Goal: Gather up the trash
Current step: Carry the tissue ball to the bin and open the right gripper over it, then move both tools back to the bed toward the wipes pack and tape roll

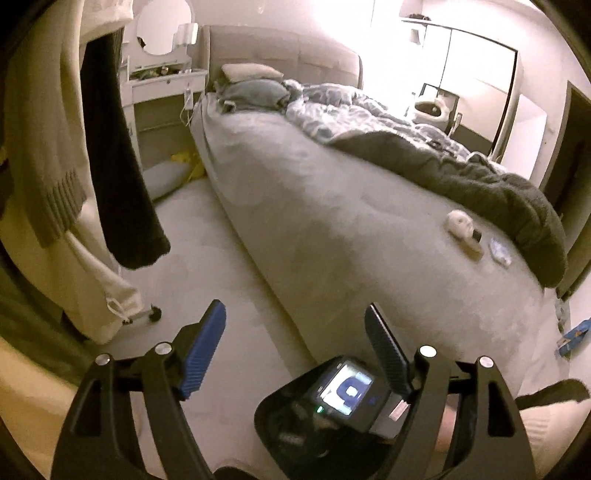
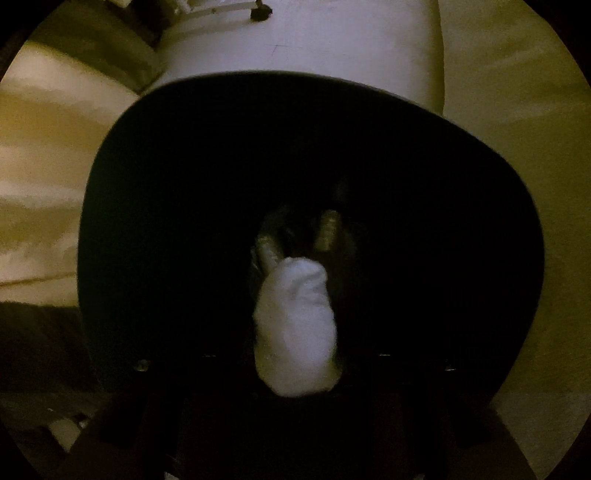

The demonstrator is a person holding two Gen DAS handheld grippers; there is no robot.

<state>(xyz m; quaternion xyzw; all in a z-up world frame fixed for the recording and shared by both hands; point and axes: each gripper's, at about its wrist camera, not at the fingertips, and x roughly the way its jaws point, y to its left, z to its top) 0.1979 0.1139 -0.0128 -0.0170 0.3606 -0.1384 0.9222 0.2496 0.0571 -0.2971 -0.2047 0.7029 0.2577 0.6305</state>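
While the left claw [image 1: 295, 328] hangs over the floor beside the bed [image 1: 332, 221], its blue-padded fingers [image 1: 205, 350] are spread wide with nothing between them. Below it: black bin [image 1: 280, 417], with the right claw's camera body [image 1: 347, 391] over its mouth, screen lit.

Trash on the bed, near the foot end: crumpled white wad [image 1: 458, 221], a small pale piece with a dark cap [image 1: 474, 245] touching it, and a bit of clear wrapper [image 1: 500, 254] just beside, all close to the dark grey blanket [image 1: 480, 184]. Blue packet [image 1: 572, 336] on the floor past the bed corner.

Right wrist view looks straight down into the bin [image 2: 184, 166]. White tissue wad [image 2: 297, 325] sits centre frame over the dark opening, close to the lens. The right claw's fingers are lost in the dark; can't tell whether they press on the wad or stand clear of it. Deeper inside, two pale bottle-like items [image 2: 328, 229], dim.

Clothes on a rack [image 1: 55, 147] to the left, vanity with oval mirror [image 1: 166, 26] at the head of the bed.
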